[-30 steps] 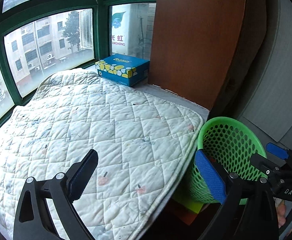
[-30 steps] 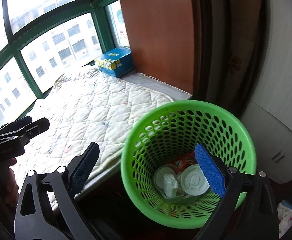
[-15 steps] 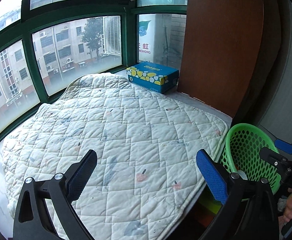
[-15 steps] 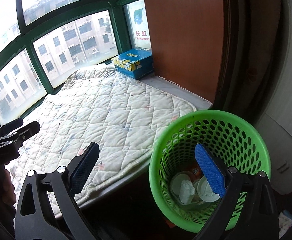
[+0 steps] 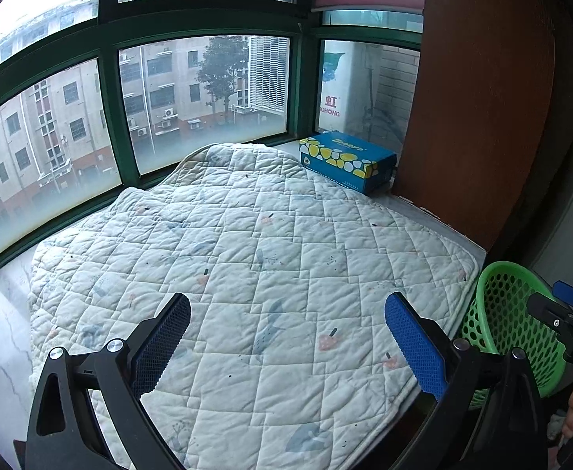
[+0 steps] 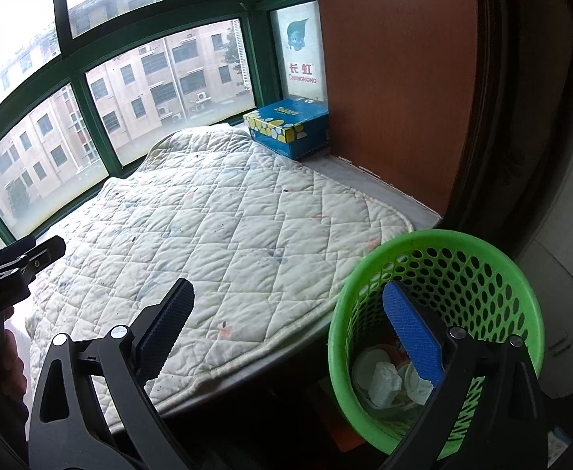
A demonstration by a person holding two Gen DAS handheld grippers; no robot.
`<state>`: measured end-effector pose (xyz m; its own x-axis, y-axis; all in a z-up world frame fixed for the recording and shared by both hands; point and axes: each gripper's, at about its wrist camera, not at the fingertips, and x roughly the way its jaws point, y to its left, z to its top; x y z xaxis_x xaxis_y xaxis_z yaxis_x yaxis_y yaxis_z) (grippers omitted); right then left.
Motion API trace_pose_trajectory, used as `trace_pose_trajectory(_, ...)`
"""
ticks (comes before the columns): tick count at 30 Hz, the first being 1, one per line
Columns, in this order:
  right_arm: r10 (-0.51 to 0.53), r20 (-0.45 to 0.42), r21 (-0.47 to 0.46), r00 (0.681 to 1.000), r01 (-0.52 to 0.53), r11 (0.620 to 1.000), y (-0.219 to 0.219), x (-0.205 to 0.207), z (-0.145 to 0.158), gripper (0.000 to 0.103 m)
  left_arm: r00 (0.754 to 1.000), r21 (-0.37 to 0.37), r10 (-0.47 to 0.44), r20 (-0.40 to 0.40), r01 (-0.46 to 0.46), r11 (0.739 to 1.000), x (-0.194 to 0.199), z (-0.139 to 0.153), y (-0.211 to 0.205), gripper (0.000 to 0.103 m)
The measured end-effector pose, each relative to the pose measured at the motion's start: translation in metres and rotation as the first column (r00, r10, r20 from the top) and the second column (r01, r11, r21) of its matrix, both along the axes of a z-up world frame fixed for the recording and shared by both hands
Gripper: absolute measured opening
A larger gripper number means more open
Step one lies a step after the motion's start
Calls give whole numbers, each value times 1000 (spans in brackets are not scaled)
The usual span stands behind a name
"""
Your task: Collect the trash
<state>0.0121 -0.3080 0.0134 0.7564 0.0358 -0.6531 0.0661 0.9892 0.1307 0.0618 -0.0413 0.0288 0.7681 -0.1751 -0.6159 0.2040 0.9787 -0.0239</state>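
Left wrist view now takes in the whole quilted pad (image 5: 247, 274) on the window ledge, where a second ago the green basket (image 5: 510, 325) filled its right side; I have swung both hands away from the basket and back toward the ledge. My left gripper (image 5: 286, 337) hangs over the pad's near edge, jaws spread wide with nothing between them. My right gripper (image 6: 286, 337) is likewise agape and empty, one finger over the basket's rim. The trash (image 6: 380, 384), white lids and crumpled bits, lies in the basket's bottom, off the ledge's near right corner. On the pad I see no litter; only the blue tissue box (image 5: 345, 160) sits at the far right corner. I judge the collecting nearly or wholly finished.
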Motion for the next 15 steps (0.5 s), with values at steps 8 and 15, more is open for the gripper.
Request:
trace_pose_trajectory(8,27,11,-2,1000,-27,1000,11,2,1,96,1000,-4,27,13,-27,1000,-5,0,8,96)
trace_pose_trajectory(15,32,27,-25,999,-31,999,18,1,3,97,999,-9,31,13,-31,999,-7,-2,8,96)
